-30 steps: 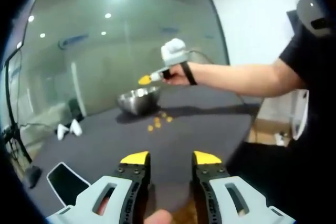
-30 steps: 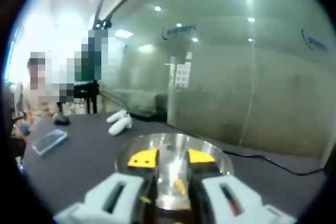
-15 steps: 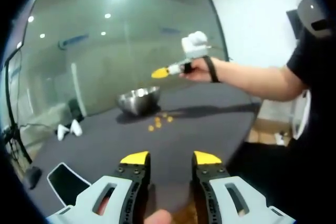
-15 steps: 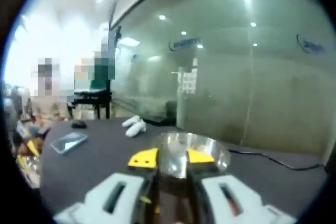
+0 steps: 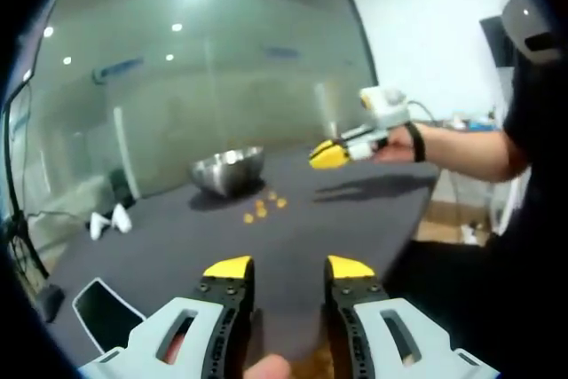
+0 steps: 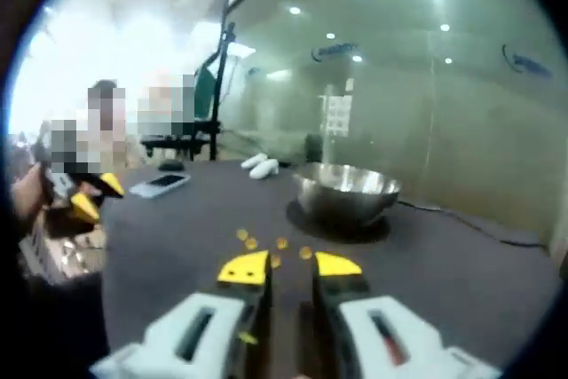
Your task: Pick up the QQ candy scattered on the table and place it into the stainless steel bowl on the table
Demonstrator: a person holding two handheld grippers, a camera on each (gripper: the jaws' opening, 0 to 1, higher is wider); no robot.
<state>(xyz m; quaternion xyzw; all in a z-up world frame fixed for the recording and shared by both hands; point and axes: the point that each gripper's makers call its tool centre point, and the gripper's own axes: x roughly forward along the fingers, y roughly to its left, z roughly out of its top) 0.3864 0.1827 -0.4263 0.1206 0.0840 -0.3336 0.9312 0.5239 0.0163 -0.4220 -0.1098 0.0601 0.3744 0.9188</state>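
In the left gripper view, the left gripper (image 5: 288, 267) hangs over the near edge of the dark table (image 5: 355, 206), jaws parted and holding nothing. The stainless steel bowl (image 5: 227, 169) sits farther back, with QQ candies (image 5: 260, 209) scattered just in front. The right gripper (image 5: 333, 154), held in a hand (image 5: 393, 139), hovers at right; its opening I cannot tell there. In the right gripper view, its jaws stand slightly apart, empty, near the candies, the bowl beyond; a phone (image 6: 160, 184) lies at left.

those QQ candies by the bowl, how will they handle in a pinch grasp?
The QQ candies look tiny beside the gripper jaws, so probably very light and easy to flick away. They lie low on the dark table, likely needing a near-surface pinch. Softness can't be judged here.
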